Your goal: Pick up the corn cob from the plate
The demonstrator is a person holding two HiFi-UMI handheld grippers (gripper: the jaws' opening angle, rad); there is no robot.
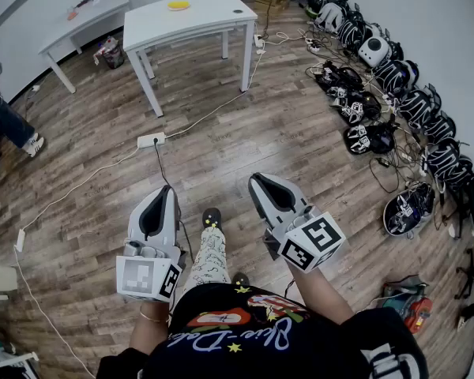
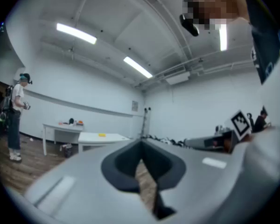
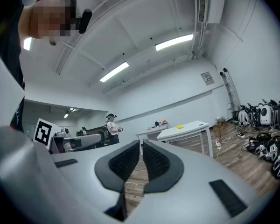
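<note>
— What fills most of the head view?
— A wood-plank floor (image 1: 284, 133). Far ahead stands a white table (image 1: 213, 18), and a second white table (image 1: 87, 16) stands behind it to the left.

— And along the right wall?
— A row of dark packs (image 1: 387, 77) with tangled cables, all lying on the floor. A power strip (image 1: 151, 140) lies on the planks between the person and the table.

— What about the grippers?
— Both are held level over the floor, well apart from the table. The left gripper (image 1: 165, 193) has its jaws together at the tips, with nothing in them. The right gripper (image 1: 260, 182) has its pads closed to a thin slit and is also empty.

— Where is the corn cob (image 1: 179, 5)?
— It's on the far table, near its back edge. It shows only as a small yellow patch, and I can't make out the plate.
</note>
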